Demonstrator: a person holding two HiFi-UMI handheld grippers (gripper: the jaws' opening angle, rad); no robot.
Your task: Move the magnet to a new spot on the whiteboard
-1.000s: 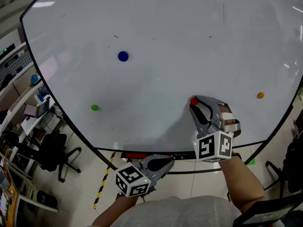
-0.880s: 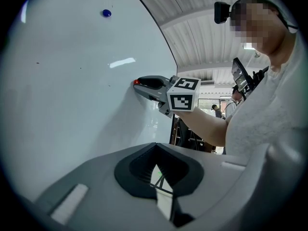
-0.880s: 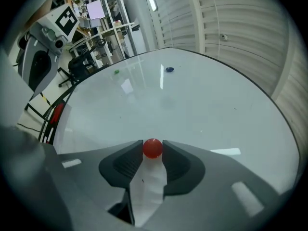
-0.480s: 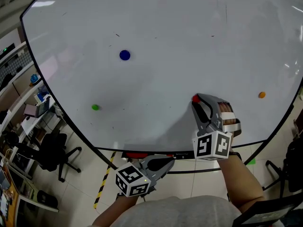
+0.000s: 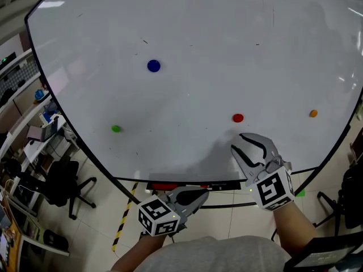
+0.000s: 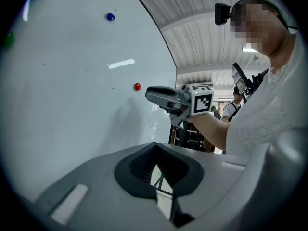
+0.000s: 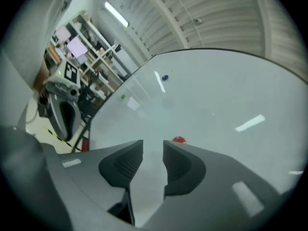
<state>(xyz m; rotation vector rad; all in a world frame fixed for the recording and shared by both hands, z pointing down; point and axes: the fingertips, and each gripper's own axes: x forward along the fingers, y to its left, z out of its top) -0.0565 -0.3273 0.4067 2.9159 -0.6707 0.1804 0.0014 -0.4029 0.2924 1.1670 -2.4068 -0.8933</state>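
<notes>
A small round red magnet [image 5: 237,118] sticks to the big whiteboard [image 5: 198,44], low and right of centre. My right gripper [image 5: 245,141] hovers just below it, clear of the board. It is open with nothing between the pads; its jaws have just opened a little wider. In the right gripper view the red magnet [image 7: 179,139] peeks over the right finger, beyond my right gripper [image 7: 153,146]. My left gripper [image 5: 201,194] hangs shut and empty below the board's lower edge. The left gripper view shows the red magnet [image 6: 137,86] with my right gripper [image 6: 150,93] beside it.
Other magnets are on the board: blue [image 5: 153,66], green [image 5: 115,128], orange [image 5: 313,113]. A red object [image 5: 164,186] lies on the ledge under the board. An office chair [image 5: 62,183] and desks stand at the left, with striped floor tape [image 5: 122,220] nearby.
The right gripper, earlier with its tips at the red magnet, has drawn back down and away from the board and rolled. The magnet stays on the board. The left gripper has not moved.
</notes>
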